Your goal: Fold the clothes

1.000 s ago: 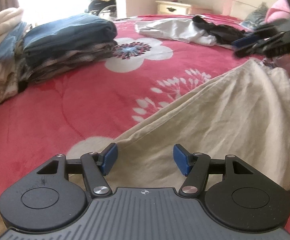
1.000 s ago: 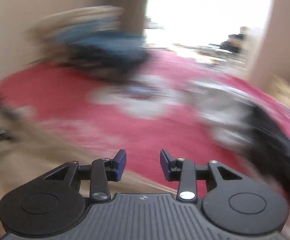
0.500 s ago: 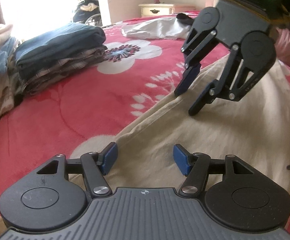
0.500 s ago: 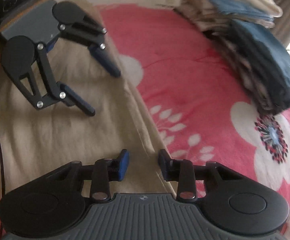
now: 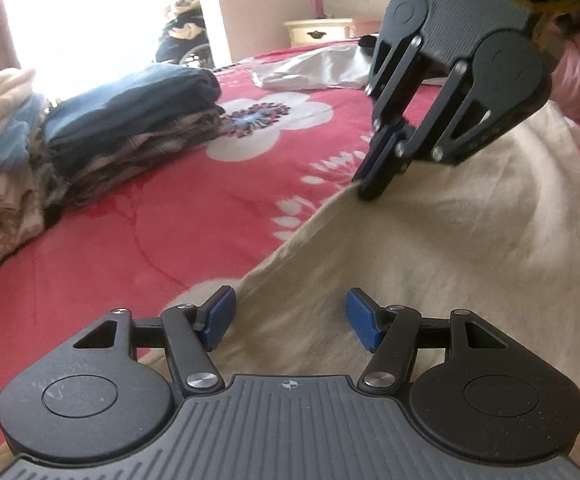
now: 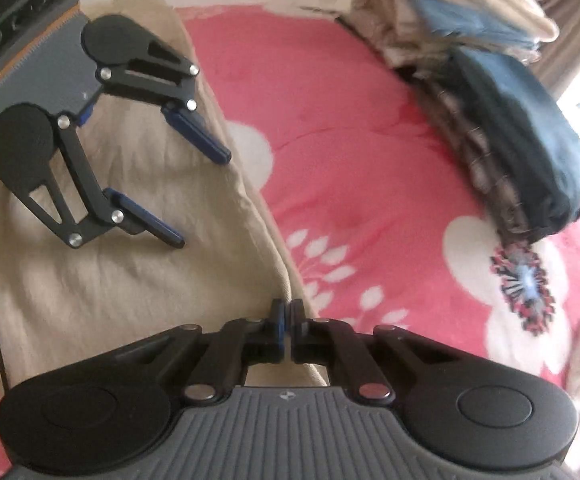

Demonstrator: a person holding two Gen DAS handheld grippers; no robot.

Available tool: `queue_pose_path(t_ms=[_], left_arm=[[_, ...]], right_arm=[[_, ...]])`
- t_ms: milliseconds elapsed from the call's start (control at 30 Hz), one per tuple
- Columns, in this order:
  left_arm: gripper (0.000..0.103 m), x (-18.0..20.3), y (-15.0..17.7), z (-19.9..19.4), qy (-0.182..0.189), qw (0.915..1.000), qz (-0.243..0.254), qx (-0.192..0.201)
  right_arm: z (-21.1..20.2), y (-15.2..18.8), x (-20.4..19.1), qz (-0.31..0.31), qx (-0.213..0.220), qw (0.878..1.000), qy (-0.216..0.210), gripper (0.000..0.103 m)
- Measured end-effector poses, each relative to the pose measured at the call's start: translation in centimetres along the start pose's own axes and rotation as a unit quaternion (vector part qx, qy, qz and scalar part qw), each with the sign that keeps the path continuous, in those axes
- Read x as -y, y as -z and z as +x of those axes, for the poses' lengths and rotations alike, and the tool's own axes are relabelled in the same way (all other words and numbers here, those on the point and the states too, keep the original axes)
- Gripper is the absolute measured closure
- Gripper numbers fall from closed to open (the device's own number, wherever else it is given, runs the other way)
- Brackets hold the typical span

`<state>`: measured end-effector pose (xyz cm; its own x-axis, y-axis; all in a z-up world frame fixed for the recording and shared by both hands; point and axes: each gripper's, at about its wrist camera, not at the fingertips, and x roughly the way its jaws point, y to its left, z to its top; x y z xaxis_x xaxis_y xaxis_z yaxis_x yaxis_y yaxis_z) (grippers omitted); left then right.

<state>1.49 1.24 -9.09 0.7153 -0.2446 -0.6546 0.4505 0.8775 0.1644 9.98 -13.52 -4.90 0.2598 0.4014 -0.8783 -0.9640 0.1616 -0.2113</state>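
Observation:
A beige garment (image 5: 430, 264) lies spread on the red floral bedspread (image 5: 170, 216). My left gripper (image 5: 288, 314) is open just above its near edge, one pad on each side of the edge. My right gripper (image 6: 287, 320) is shut on the garment's long edge (image 6: 274, 264); in the left wrist view it (image 5: 372, 188) pinches that edge farther along. The right wrist view shows the left gripper (image 6: 200, 196) open over the beige cloth (image 6: 130, 280).
A stack of folded clothes (image 5: 130, 128) with a dark blue piece on top lies at the left, beside a cream and light blue pile (image 5: 2, 152). A white and black heap of garments (image 5: 314, 72) lies at the far end. A nightstand (image 5: 318, 32) stands behind.
My right gripper has closed on the edge of the beige garment; half a second ago it hovered open above it. My left gripper has stayed open at the near edge.

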Motion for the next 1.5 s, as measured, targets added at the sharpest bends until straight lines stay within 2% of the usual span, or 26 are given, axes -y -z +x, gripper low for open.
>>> queue_pose_path(t_ms=[167, 300, 333, 367, 400, 433, 467, 500, 567, 600, 667, 700, 767, 867, 933, 1000, 1033, 1067, 1100, 1167, 1267, 1333, 1400, 1433, 1500], left_arm=[[0.041, -0.4, -0.2, 0.5, -0.010, 0.9999, 0.003, -0.003], [0.041, -0.6, 0.2, 0.9, -0.007, 0.9999, -0.007, -0.014], [0.041, -0.6, 0.2, 0.9, -0.007, 0.9999, -0.008, -0.014], [0.041, -0.6, 0.3, 0.9, -0.007, 0.9999, -0.007, -0.013], [0.041, -0.6, 0.3, 0.8, -0.008, 0.9999, -0.007, -0.012], [0.040, -0.6, 0.3, 0.8, -0.008, 0.9999, -0.006, -0.012], [0.040, -0.6, 0.3, 0.8, -0.008, 0.9999, -0.005, -0.011], [0.040, -0.6, 0.3, 0.8, -0.009, 0.9999, -0.004, -0.011], [0.040, -0.6, 0.1, 0.8, -0.012, 0.9999, -0.004, -0.011], [0.040, -0.7, 0.0, 0.7, -0.015, 0.9998, -0.006, -0.011], [0.040, -0.8, -0.5, 0.6, -0.017, 0.9997, -0.017, -0.010], [0.040, -0.9, -0.8, 0.5, -0.013, 0.9996, -0.026, -0.009], [0.040, -1.0, -1.3, 0.5, 0.002, 0.9990, -0.044, -0.008], [0.040, -0.2, -1.8, 1.0, 0.021, 0.9983, -0.051, -0.018], [0.040, 0.9, -1.8, 1.5, 0.014, 0.9988, -0.033, -0.033], [0.040, 1.8, -1.5, 1.7, -0.002, 0.9992, -0.014, -0.037], [0.040, 1.9, -1.5, 1.6, -0.007, 0.9993, -0.011, -0.036], [0.040, 1.9, -1.5, 1.6, -0.008, 0.9992, -0.015, -0.037], [0.040, 1.8, -1.5, 1.7, -0.007, 0.9990, -0.022, -0.039], [0.040, 1.4, -1.5, 1.8, -0.004, 0.9985, -0.036, -0.042], [0.040, 1.3, -1.4, 1.9, -0.003, 0.9982, -0.042, -0.043], [0.039, 1.3, -1.5, 1.9, -0.004, 0.9982, -0.042, -0.043], [0.039, 1.4, -1.5, 2.0, -0.007, 0.9980, -0.044, -0.045], [0.039, 1.5, -1.6, 2.0, -0.009, 0.9978, -0.046, -0.046], [0.039, 1.5, -1.7, 2.1, -0.012, 0.9976, -0.050, -0.047]], right_arm=[[0.4, -0.6, 0.2, -0.012, 0.006, 1.000, 0.027, 0.102], [2.4, -0.2, -0.3, -0.013, -0.015, 1.000, 0.014, 0.101], [2.4, 0.2, -0.2, -0.001, -0.008, 1.000, 0.016, 0.100], [2.5, 0.5, -0.1, 0.010, -0.001, 1.000, 0.018, 0.097], [2.4, 0.9, 0.1, 0.025, 0.007, 0.999, 0.021, 0.085], [1.6, 1.8, 1.3, 0.067, 0.016, 0.997, 0.037, 0.077], [0.8, 2.8, 2.5, 0.109, 0.025, 0.992, 0.053, 0.071], [-0.1, 3.8, 3.6, 0.152, 0.034, 0.985, 0.071, 0.071], [-2.3, 7.1, 6.2, 0.246, 0.043, 0.960, 0.130, 0.072], [-3.7, 9.1, 7.4, 0.293, 0.046, 0.942, 0.158, 0.075], [-6.0, 11.7, 8.0, 0.338, 0.053, 0.921, 0.188, 0.084], [-7.0, 12.6, 7.6, 0.347, 0.058, 0.917, 0.185, 0.085], [-7.6, 13.1, 6.2, 0.341, 0.067, 0.925, 0.151, 0.085], [-5.4, 12.8, 3.9, 0.299, 0.063, 0.949, 0.078, 0.086], [-3.3, 13.3, 3.5, 0.296, 0.052, 0.952, 0.062, 0.088], [-2.4, 14.8, 4.6, 0.307, 0.069, 0.946, 0.077, 0.092], [-2.6, 15.8, 5.5, 0.331, 0.074, 0.936, 0.099, 0.092], [-2.8, 17.2, 6.9, 0.361, 0.065, 0.919, 0.143, 0.091], [-3.3, 19.1, 8.2, 0.392, 0.042, 0.898, 0.196, 0.091], [-5.1, 22.6, 9.9, 0.445, 0.003, 0.856, 0.264, 0.087], [-10.7, 25.9, 9.0, 0.500, 0.004, 0.800, 0.332, 0.086], [-14.8, 27.2, 6.5, 0.550, 0.041, 0.761, 0.343, 0.079], [-17.1, 28.3, 3.6, 0.600, 0.060, 0.720, 0.342, 0.068], [-17.9, 29.0, 2.2, 0.627, 0.066, 0.699, 0.338, 0.066], [-18.4, 30.6, -0.5, 0.692, 0.079, 0.646, 0.312, 0.064]])
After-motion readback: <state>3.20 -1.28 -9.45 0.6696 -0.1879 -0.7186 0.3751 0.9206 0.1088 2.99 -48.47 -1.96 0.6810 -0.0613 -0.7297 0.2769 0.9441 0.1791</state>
